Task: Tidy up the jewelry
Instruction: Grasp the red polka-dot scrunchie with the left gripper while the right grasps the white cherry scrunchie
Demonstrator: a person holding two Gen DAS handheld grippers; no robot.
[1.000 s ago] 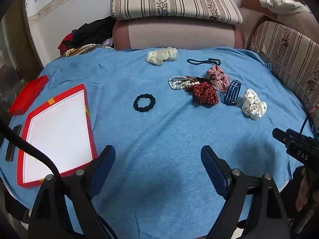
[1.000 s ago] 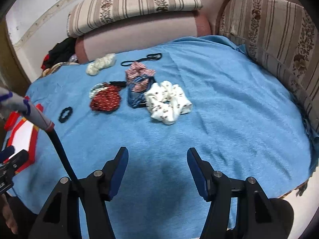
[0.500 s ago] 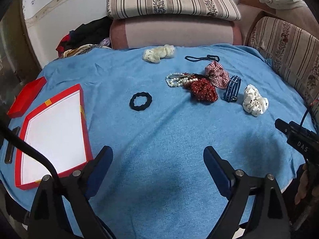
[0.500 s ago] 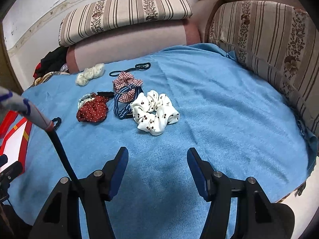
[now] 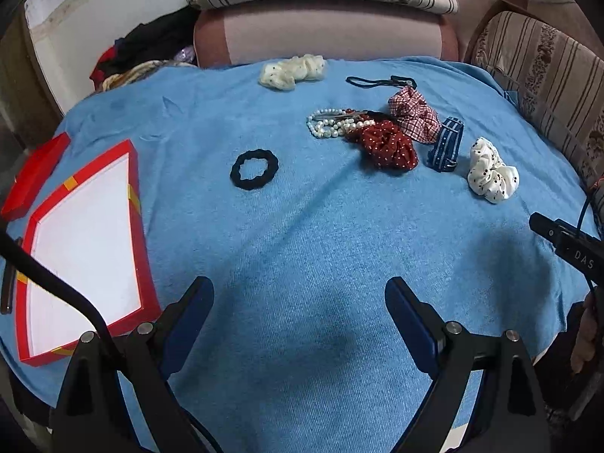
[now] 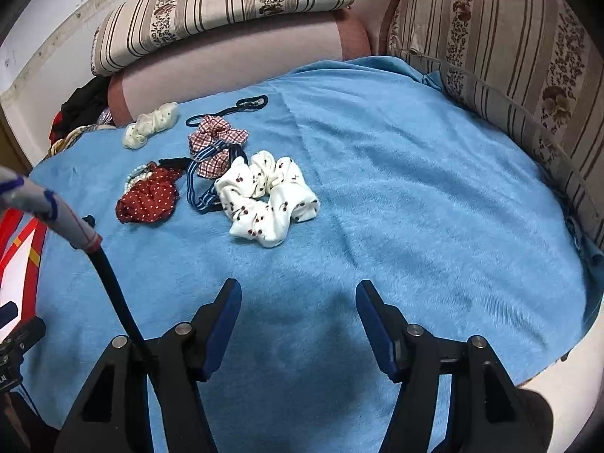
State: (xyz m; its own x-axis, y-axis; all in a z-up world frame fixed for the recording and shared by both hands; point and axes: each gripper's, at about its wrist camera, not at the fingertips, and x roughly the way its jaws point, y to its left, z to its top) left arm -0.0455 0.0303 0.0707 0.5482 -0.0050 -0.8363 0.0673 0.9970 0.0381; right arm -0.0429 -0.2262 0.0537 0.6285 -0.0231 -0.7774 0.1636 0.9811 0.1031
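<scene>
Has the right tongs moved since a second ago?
Yes. The right tongs have closed in on the white scrunchie, which lies on the blue cloth.

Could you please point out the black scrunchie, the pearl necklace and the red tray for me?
black scrunchie (image 5: pixel 254 170), left wrist view, its near band.
pearl necklace (image 5: pixel 332 128), left wrist view, its bunched beads.
red tray (image 5: pixel 139 241), left wrist view, its right rim.

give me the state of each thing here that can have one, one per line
left tongs: open, empty, above bare blue cloth
right tongs: open, empty
shallow red box with white lining: open, empty
red lid: off, lying beside the box
white pearl bead strand: bunched, touching the red dotted scrunchie
black ring scrunchie: flat, alone
white cherry-print scrunchie: loose on cloth
</scene>
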